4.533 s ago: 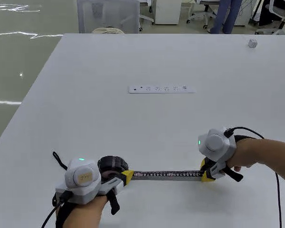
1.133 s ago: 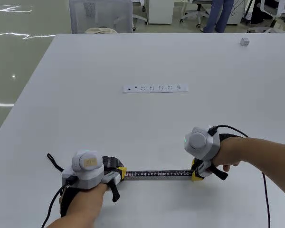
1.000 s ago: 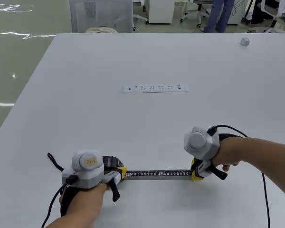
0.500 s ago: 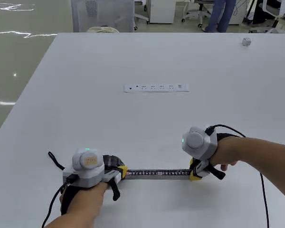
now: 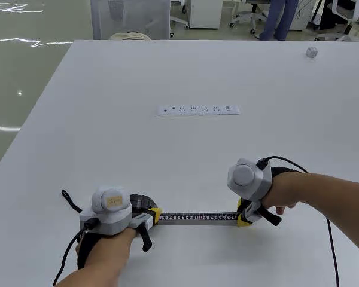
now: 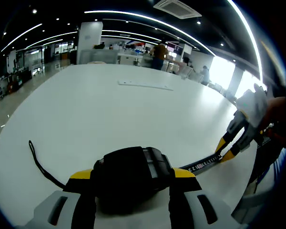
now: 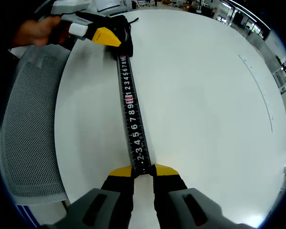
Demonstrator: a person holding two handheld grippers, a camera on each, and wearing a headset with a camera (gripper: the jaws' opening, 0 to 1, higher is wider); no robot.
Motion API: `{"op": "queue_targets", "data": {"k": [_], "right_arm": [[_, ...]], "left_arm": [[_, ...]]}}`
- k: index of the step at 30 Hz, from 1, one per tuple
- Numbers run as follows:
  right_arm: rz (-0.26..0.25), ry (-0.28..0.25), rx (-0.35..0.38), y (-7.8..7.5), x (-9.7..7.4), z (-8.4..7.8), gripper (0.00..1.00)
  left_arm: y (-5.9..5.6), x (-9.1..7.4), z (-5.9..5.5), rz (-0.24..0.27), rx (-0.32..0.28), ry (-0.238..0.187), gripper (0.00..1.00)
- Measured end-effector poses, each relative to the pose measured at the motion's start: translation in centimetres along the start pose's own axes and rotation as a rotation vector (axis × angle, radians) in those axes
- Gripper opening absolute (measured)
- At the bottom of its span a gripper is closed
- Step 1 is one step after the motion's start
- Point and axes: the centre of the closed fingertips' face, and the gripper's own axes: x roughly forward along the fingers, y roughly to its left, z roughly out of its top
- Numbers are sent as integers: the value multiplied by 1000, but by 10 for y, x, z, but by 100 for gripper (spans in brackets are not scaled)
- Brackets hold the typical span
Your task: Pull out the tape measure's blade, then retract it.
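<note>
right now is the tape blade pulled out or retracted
Out: the blade stretches from the case in the left gripper to the right gripper.

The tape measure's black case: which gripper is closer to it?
Left. The left gripper clamps the case itself; the right gripper pinches the blade at its tip, the drawn-out length away.

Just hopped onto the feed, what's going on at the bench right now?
A person is working a tape measure on the white table with two handheld grippers. The left gripper is shut on the black case. The right gripper pinches the free end of the blade between its fingers. The blade lies pulled out flat on the table between them, numbers up. It has not been retracted yet.
</note>
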Motion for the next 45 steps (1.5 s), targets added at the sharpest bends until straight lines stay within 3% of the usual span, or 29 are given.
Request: {"op": "queue_targets", "data": {"k": [45], "right_arm": [[2,-20,8,3,3,17,15]], "left_arm": [[0,0,-1,-10,-9,6,58]]}}
